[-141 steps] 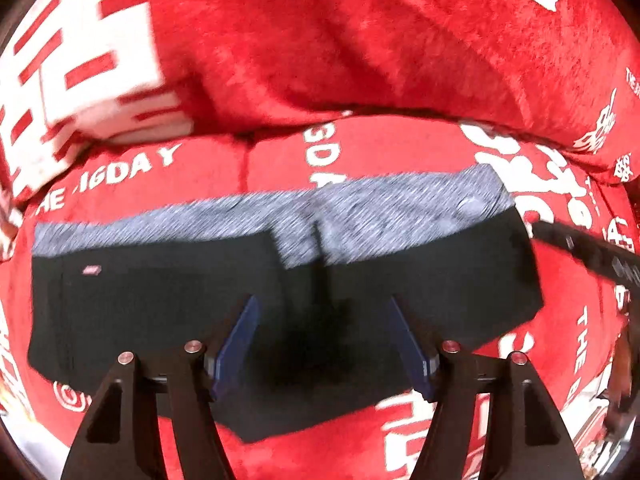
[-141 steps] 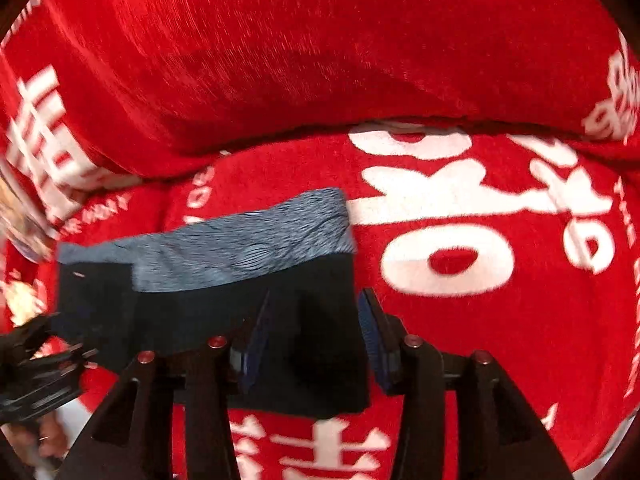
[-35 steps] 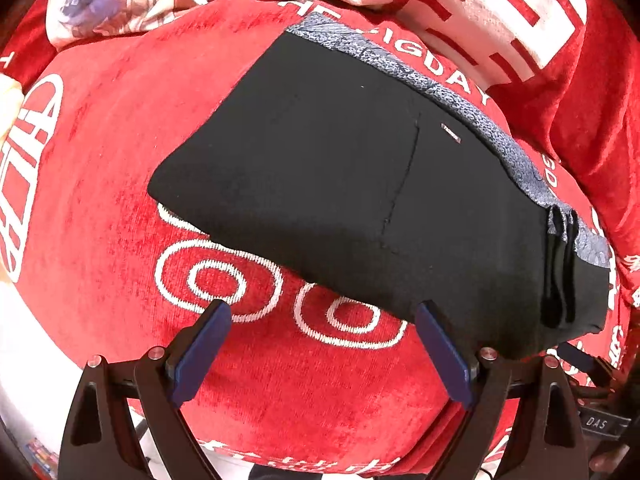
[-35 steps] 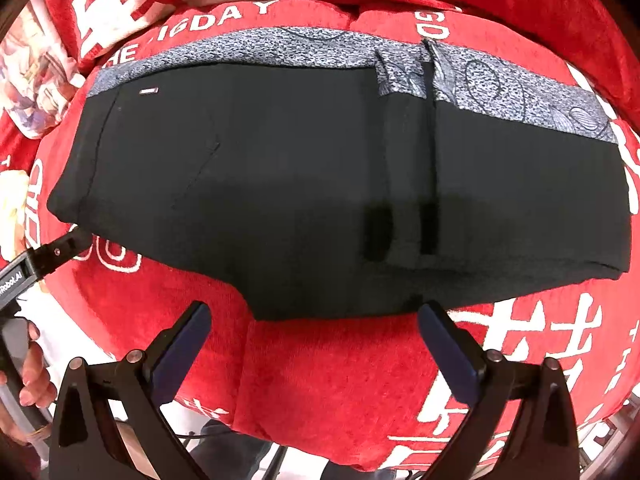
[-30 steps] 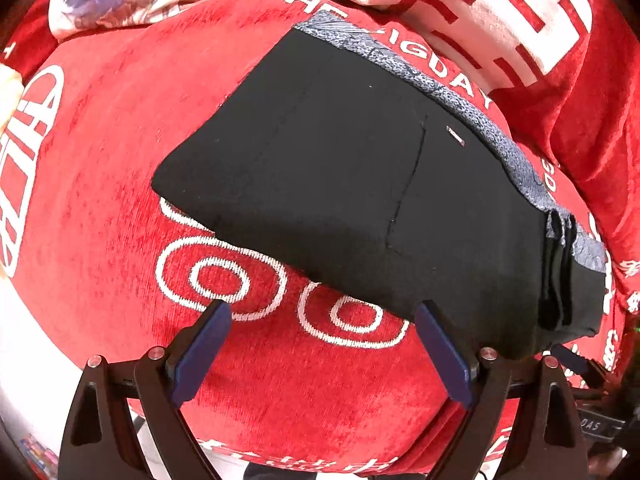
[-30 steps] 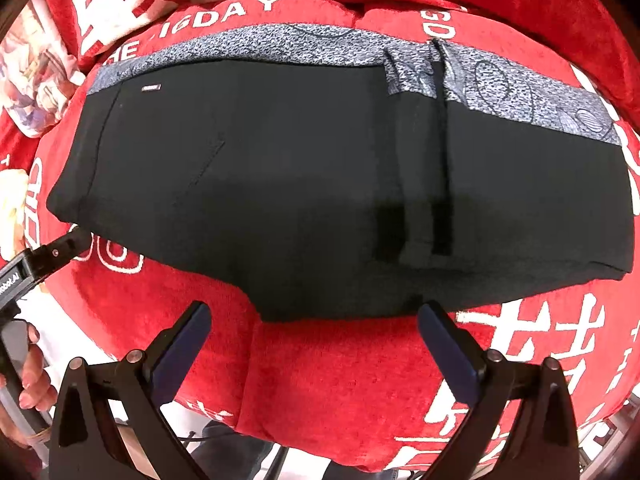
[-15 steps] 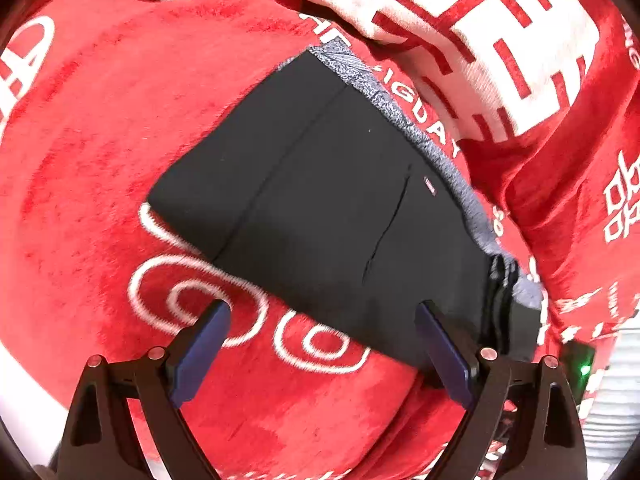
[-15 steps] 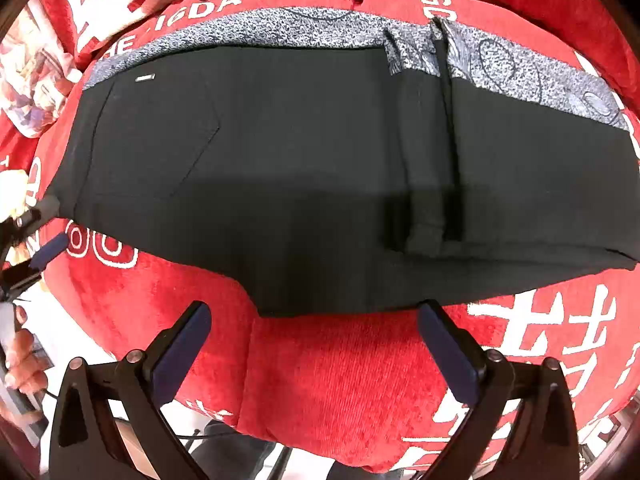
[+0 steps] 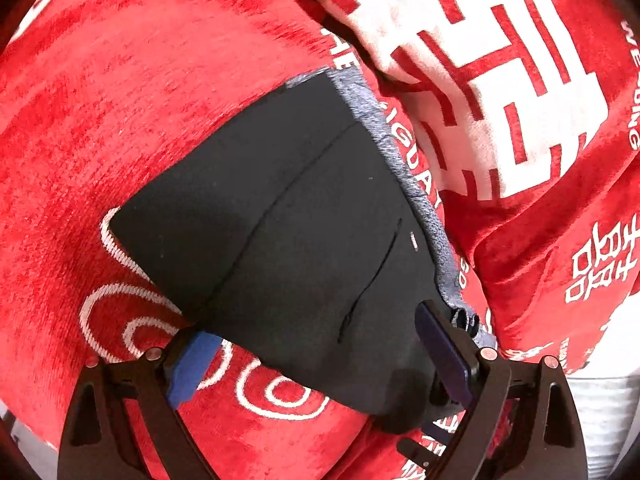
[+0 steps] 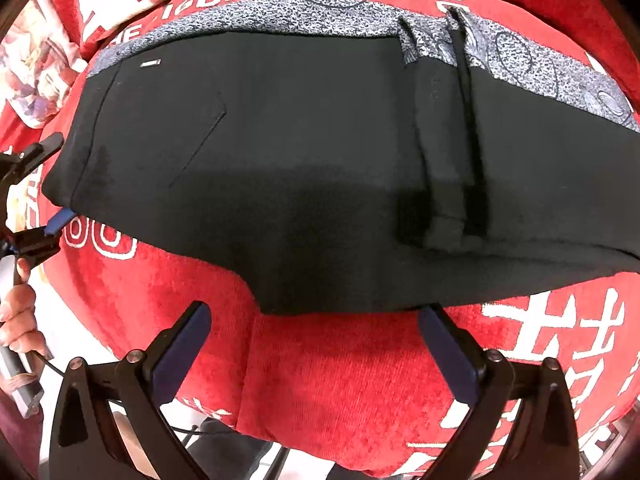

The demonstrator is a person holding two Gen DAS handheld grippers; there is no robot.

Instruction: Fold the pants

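On a red plush cover (image 10: 328, 360) printed with white lettering, a pair of black pants (image 10: 304, 168) with a grey patterned waistband (image 10: 288, 16) lies flat, already doubled into a broad band that runs from side to side across the right wrist view, the waistband along its far edge. The left gripper (image 9: 320, 354), its jaws spread wide and clamped on nothing, straddles one end of the folded pants in its own view; one blue pad (image 9: 190, 362) sits over the red cover just beside the near hem, the other close to the bunched waistband corner, and whether either pad touches the cloth cannot be told. The right gripper (image 10: 314, 354) is likewise released, jaws wide, hanging above bare cover just short of the near hem, with no fabric between its pads. A person's hand (image 10: 18, 320) shows at the left edge of the right wrist view, working the left tool. The stage appears to be the approach for a further fold: the left end looks due to be pinched and carried across toward the other end. That would call for the jaws to lower over all the layers at the edge and close firmly, so none slips loose. No box, basket or other container appears in either view.
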